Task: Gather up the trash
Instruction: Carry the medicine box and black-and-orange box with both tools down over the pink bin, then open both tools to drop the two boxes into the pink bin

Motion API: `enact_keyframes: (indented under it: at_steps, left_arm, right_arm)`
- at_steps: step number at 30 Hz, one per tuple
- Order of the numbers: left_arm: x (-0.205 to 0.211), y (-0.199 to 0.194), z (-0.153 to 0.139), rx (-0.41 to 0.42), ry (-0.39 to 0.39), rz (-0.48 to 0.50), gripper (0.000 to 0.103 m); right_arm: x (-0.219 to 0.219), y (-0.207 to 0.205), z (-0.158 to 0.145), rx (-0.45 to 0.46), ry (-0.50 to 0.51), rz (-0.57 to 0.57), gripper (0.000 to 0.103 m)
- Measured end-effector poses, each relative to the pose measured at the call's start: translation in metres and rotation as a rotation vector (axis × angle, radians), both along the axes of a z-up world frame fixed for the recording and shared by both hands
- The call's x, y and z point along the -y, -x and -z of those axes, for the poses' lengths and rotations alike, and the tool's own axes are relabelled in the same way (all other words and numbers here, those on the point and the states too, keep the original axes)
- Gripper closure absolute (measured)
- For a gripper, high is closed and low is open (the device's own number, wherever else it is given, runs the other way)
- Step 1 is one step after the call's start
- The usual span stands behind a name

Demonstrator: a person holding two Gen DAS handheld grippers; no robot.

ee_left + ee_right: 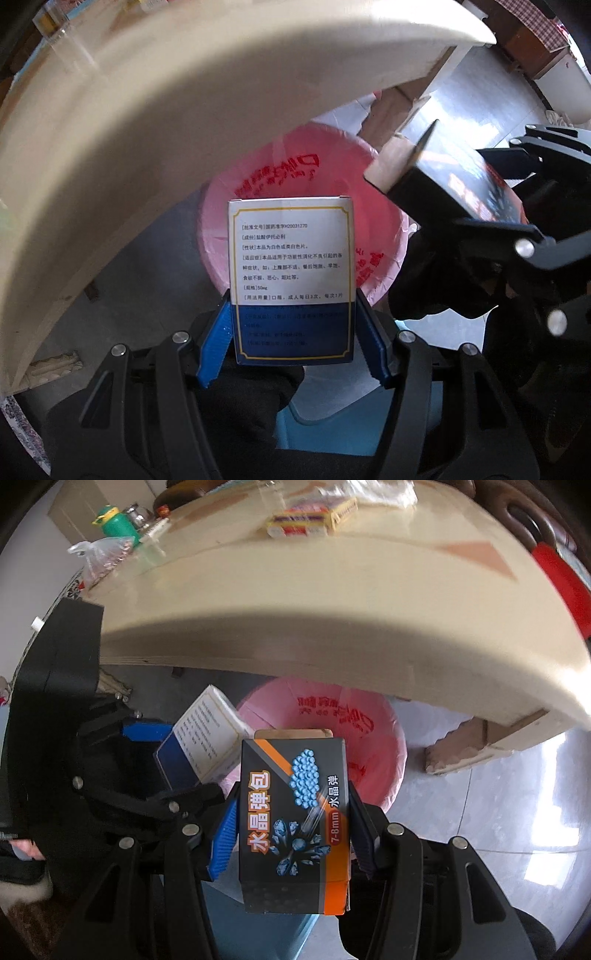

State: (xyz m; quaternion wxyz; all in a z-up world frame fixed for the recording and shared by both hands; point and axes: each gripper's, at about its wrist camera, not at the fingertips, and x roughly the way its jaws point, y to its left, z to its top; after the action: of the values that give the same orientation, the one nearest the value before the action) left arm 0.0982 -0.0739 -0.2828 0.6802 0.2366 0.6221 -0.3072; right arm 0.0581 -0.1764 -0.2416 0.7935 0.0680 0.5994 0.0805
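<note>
1. Carrying two boxes to the pink-lined bin point(295, 192) on the floor beside the counter point(110, 147); I judge this the drop-off step.
2. My left gripper point(293, 332) is clamped on the white-and-blue medicine box point(291, 273), held over the bin's mouth.
3. My right gripper point(291, 834) is clamped on the black-and-orange box point(293, 823), near the bin's rim.
4. Each box's long axis runs along the fingers, free end pointing down toward the bin.
5. Next move, in my judgement: centre both over the opening, then spread the jaws.
</note>
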Motion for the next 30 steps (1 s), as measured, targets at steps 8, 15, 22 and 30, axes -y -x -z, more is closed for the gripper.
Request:
enact_keyframes:
  at_steps: [8,15,22,30]
  left_arm:
    - [0.004,0.001,0.042,-0.067,-0.047,-0.020,0.042]
    - [0.005,-0.017,0.069,-0.108,-0.075,-0.056,0.042]
    - [0.016,-0.019,0.079,-0.100,-0.117,-0.048,0.042]
    - [0.019,-0.022,0.086,-0.066,-0.178,-0.033,0.023]
  right_arm:
    - [0.012,-0.016,0.050,-0.070,-0.036,0.029,0.051]
    - [0.016,-0.030,0.078,-0.116,-0.039,0.011,0.051]
    - [0.024,-0.038,0.097,-0.144,-0.065,0.033,0.051]
    - [0.033,-0.043,0.096,-0.122,-0.070,0.062,0.023]
